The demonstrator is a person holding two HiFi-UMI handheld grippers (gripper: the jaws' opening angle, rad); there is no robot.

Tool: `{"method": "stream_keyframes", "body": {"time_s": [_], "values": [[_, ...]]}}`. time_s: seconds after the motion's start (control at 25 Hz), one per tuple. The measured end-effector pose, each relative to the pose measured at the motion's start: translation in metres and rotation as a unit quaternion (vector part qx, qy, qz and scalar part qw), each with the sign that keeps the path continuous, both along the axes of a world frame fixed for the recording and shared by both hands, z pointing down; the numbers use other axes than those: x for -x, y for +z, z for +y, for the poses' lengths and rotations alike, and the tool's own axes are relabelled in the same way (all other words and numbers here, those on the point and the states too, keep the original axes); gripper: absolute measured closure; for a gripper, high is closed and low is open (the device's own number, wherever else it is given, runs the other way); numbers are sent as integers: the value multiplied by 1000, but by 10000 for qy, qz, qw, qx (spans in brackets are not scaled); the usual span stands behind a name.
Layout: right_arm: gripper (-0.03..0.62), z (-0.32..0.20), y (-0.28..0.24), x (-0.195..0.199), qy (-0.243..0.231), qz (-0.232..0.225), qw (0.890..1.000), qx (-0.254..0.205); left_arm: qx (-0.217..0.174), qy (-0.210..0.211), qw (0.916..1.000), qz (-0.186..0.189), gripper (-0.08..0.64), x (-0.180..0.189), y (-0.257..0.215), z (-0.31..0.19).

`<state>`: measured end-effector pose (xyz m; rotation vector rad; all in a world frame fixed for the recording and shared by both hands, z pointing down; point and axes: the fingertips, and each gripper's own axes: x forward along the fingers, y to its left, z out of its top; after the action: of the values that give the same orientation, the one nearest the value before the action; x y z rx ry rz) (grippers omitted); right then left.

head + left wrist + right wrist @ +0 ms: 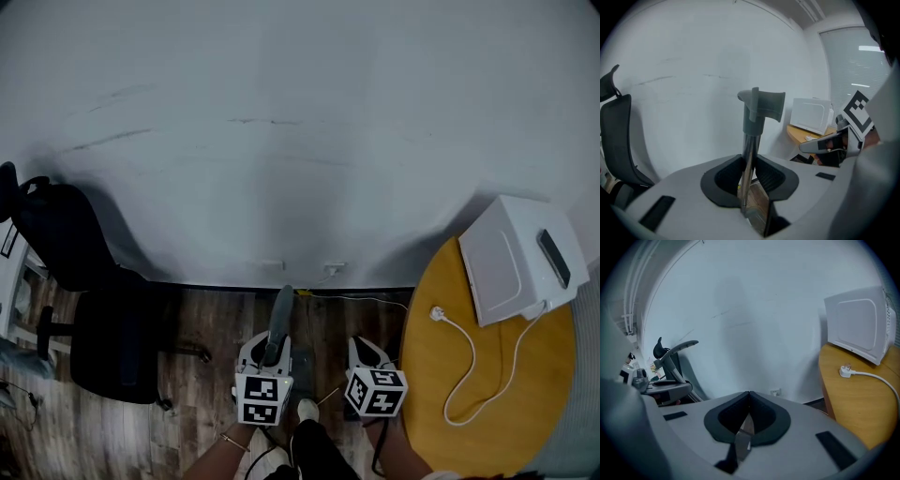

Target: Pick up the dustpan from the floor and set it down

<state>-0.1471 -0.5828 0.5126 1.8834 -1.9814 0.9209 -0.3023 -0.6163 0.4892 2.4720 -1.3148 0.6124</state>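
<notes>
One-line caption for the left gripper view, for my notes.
Left gripper clamped on the metal shaft of the dustpan handle; white wall behind, white appliance on a table at right.

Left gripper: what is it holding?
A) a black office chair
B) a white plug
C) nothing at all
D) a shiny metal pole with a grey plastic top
D: in the left gripper view, the left gripper has its jaws pressed on both sides of the shiny metal pole with a grey plastic top, which stands up between them.
</notes>
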Motion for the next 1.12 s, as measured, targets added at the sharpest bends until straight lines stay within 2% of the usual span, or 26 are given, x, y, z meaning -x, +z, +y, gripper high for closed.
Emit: {"method": "stream_keyframes", "body": {"time_s": [0.2, 0.68, 1.12], "values": [[560, -30, 19, -13, 173, -10, 9998, 83, -18, 108, 9999, 36, 463, -18, 11, -39], [560, -94, 62, -36, 244, 108, 9995, 160, 187, -109, 9997, -79, 463, -32, 78, -115], [560, -112, 100, -54, 413, 253, 9984, 285, 123, -29, 9996, -261, 463, -61, 120, -164]]}}
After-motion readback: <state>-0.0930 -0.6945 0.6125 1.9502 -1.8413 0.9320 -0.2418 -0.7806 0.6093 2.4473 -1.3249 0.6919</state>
